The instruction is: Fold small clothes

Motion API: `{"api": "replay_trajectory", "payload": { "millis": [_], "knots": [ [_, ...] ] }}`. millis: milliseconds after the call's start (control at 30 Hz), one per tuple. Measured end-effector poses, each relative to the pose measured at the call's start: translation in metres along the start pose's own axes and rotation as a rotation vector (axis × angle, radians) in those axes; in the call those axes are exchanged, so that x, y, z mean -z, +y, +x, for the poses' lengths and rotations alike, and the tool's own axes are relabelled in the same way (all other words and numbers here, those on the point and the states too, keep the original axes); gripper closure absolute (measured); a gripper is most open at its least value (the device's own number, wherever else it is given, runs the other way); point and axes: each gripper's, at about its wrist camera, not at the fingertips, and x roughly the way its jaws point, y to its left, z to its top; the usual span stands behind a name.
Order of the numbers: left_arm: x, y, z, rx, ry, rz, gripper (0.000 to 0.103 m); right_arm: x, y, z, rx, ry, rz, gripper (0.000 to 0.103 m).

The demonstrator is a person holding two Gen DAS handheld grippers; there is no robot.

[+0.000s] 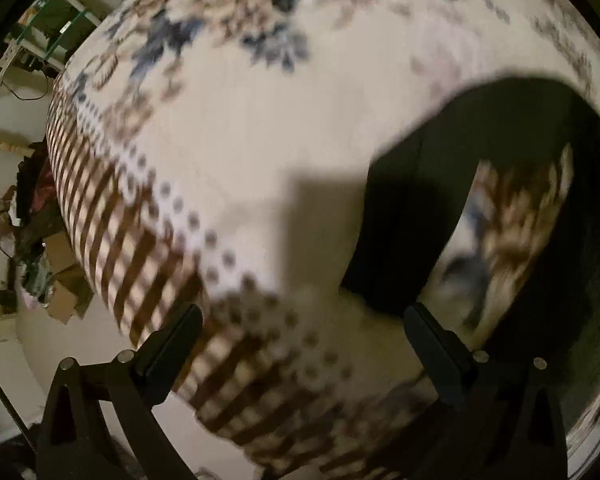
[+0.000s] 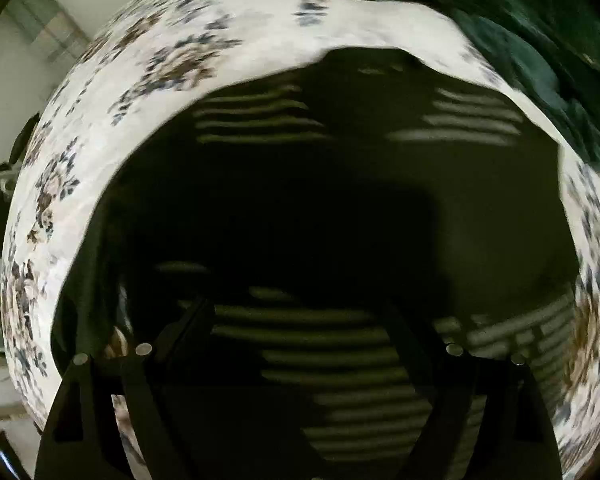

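Care suits this step: bring both tools low and pinch one fabric layer only. Left gripper (image 1: 302, 314) stands open over the floral cloth (image 1: 240, 120), the dark garment (image 1: 540, 120) at two o'clock. Right gripper (image 2: 300, 308), also spread, hovers directly above it.

A cream bedspread (image 1: 260, 128) printed with blue and brown flowers and a brown-striped border covers the work surface, while beyond its edge lie a pale floor (image 1: 4, 152), torn cardboard scraps (image 1: 60, 280), and a green-framed rack (image 1: 56, 20).
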Motion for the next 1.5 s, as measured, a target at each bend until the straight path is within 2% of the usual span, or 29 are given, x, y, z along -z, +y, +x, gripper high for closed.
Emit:
{"api": "replay_trajectory", "payload": {
  "millis": [67,133,167,200,233,267,333,433,500,600,633,700,733,767,833,900,1000,1033,1067,1100,1133,1233,1333,1400,1500],
  "knots": [
    [0.002,-0.014,0.006,-0.003,-0.012,0.035,0.0,0.013,-0.017,0.002,-0.011,0.024,0.028,0.015],
    [-0.004,-0.041,0.016,-0.055,-0.066,0.118,0.0,0.026,-0.033,0.009,-0.057,0.074,0.076,0.015],
    [-0.01,-0.054,0.022,-0.091,-0.093,0.161,0.003,0.03,-0.039,0.013,-0.086,0.089,0.101,0.015],
    [-0.016,-0.068,0.029,-0.136,-0.112,0.206,0.01,0.034,-0.043,0.016,-0.11,0.097,0.123,0.015],
    [-0.024,-0.078,0.037,-0.156,-0.113,0.243,0.036,0.037,-0.046,0.019,-0.128,0.098,0.135,0.015],
    [-0.032,-0.081,0.042,-0.129,-0.095,0.25,0.065,0.04,-0.048,0.021,-0.147,0.099,0.143,0.015],
    [-0.047,-0.07,0.034,-0.037,-0.1,0.192,0.088,0.043,-0.047,0.024,-0.169,0.095,0.138,0.015],
    [-0.073,-0.036,0.006,-0.038,-0.199,0.108,0.088,0.046,-0.043,0.024,-0.171,0.077,0.12,0.015],
    [-0.095,-0.004,-0.007,-0.034,-0.246,0.029,0.084,0.045,-0.037,0.025,-0.151,0.075,0.105,0.015],
    [-0.122,0.043,-0.012,0.052,-0.228,-0.092,0.08,0.046,-0.031,0.027,-0.149,0.093,0.113,0.015],
    [-0.121,0.051,-0.011,0.096,-0.222,-0.124,0.075,0.048,-0.031,0.028,-0.151,0.104,0.12,0.015],
    [-0.117,0.067,-0.005,0.24,-0.193,-0.205,0.056,0.052,-0.03,0.028,-0.15,0.118,0.131,0.015],
    [-0.111,0.075,0.001,0.318,-0.173,-0.256,0.036,0.054,-0.03,0.029,-0.141,0.123,0.137,0.015],
    [-0.106,0.082,0.009,0.391,-0.158,-0.306,0.03,0.055,-0.03,0.029,-0.125,0.126,0.139,0.015],
    [-0.095,0.081,0.023,0.507,-0.115,-0.4,0.03,0.056,-0.031,0.028,-0.053,0.12,0.129,0.015],
    [-0.091,0.074,0.039,0.554,-0.086,-0.472,0.03,0.054,-0.032,0.027,0.025,0.108,0.114,0.015],
    [-0.105,0.068,0.049,0.55,-0.125,-0.548,0.03,0.048,-0.035,0.028,0.051,0.103,0.126,0.015],
    [-0.112,0.066,0.049,0.54,-0.161,-0.573,0.032,0.047,-0.035,0.029,0.057,0.102,0.13,0.015],
    [-0.119,0.065,0.047,0.527,-0.205,-0.589,0.045,0.046,-0.035,0.03,0.064,0.099,0.13,0.015],
    [-0.125,0.064,0.038,0.5,-0.281,-0.596,0.063,0.044,-0.035,0.03,0.078,0.095,0.128,0.015],
    [-0.134,0.063,0.034,0.453,-0.312,-0.581,0.095,0.043,-0.034,0.031,0.1,0.092,0.12,0.015],
    [-0.15,0.052,0.004,0.413,-0.415,-0.513,0.095,0.04,-0.037,0.029,0.136,0.082,0.106,0.015],
    [-0.161,0.02,-0.043,0.374,-0.508,-0.37,0.096,0.037,-0.048,0.025,0.139,0.064,0.123,0.015],
    [-0.157,-0.005,-0.075,0.395,-0.558,-0.263,0.096,0.037,-0.062,0.024,0.12,0.064,0.163,0.015],
    [-0.144,-0.088,-0.129,0.444,-0.613,-0.059,0.096,0.039,-0.092,0.024,0.101,0.077,0.236,0.015]
  ]
}}
